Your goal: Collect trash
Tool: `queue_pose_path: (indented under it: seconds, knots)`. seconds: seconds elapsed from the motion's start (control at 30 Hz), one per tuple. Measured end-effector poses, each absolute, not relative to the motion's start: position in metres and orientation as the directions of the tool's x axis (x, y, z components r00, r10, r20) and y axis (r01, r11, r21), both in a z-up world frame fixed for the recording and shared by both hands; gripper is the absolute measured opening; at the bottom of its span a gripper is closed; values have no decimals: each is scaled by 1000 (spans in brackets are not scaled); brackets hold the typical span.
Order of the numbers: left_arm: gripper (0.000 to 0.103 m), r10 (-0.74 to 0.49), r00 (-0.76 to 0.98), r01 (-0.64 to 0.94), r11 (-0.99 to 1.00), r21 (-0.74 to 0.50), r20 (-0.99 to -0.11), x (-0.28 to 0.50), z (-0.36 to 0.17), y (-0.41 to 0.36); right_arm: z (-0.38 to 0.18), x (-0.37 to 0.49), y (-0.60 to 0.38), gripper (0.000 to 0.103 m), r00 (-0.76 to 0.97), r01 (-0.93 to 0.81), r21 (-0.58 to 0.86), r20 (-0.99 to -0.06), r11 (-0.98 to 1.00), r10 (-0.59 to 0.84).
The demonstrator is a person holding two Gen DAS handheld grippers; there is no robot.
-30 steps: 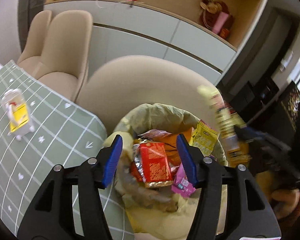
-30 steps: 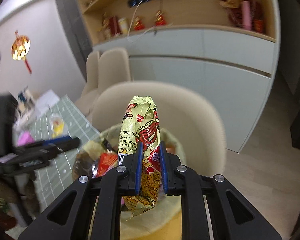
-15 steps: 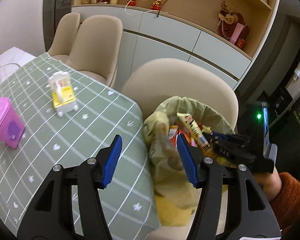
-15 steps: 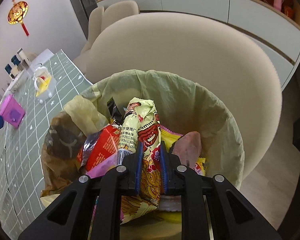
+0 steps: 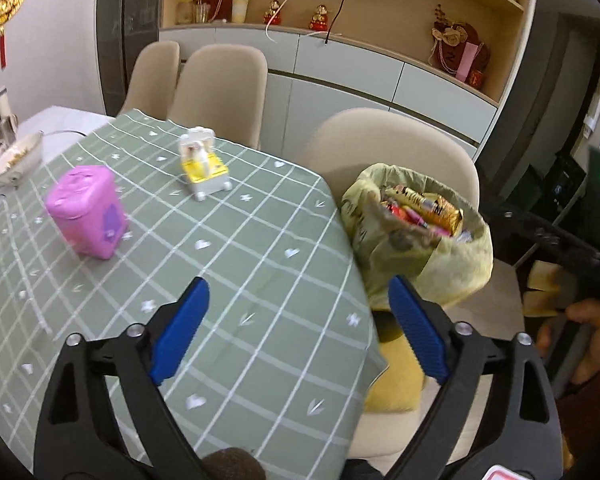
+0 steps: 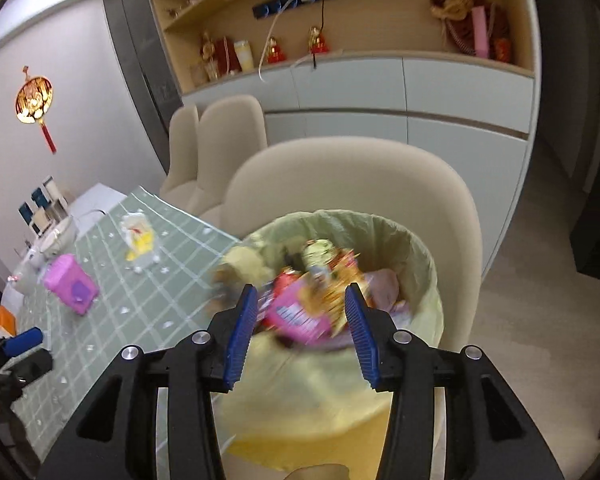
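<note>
Drop-off step: right gripper [image 6: 298,330] jaws are being opened, empty, over wrappers [image 6: 300,312] lying in the bin bag [image 6: 420,256]. Left gripper [image 5: 296,328] is being opened, empty, above the tablecloth [image 5: 260,240]. Further trash is probably being sought next.

Your table with the green grid-patterned cloth [image 5: 260,264] carries a pink lidded plastic box [image 5: 86,212], a small white-and-yellow container [image 5: 204,168], and a metal bowl [image 5: 18,158] at its far edge.
</note>
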State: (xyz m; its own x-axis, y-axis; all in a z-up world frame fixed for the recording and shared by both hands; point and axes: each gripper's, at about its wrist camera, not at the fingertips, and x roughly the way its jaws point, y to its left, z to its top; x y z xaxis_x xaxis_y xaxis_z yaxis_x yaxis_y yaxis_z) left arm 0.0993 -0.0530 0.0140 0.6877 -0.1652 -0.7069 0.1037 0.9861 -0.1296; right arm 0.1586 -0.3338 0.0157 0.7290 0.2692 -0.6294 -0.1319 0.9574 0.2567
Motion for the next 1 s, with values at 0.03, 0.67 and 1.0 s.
queue_pose_path:
  seconds: [0.03, 0.67, 1.0]
  knots:
    - [88, -164, 692, 107, 986, -125, -703, 93, 15, -50, 19, 149, -328, 43, 732, -139, 262, -623, 955, 278]
    - [85, 48, 806, -15, 998, 62, -590, -4, 41, -11, 34, 2, -225, 43, 766, -190, 156, -594, 969, 246]
    - [85, -1, 792, 14, 1000, 16, -611, -11, 38, -4, 36, -8, -209, 43, 779, -176, 129, -588, 976, 218]
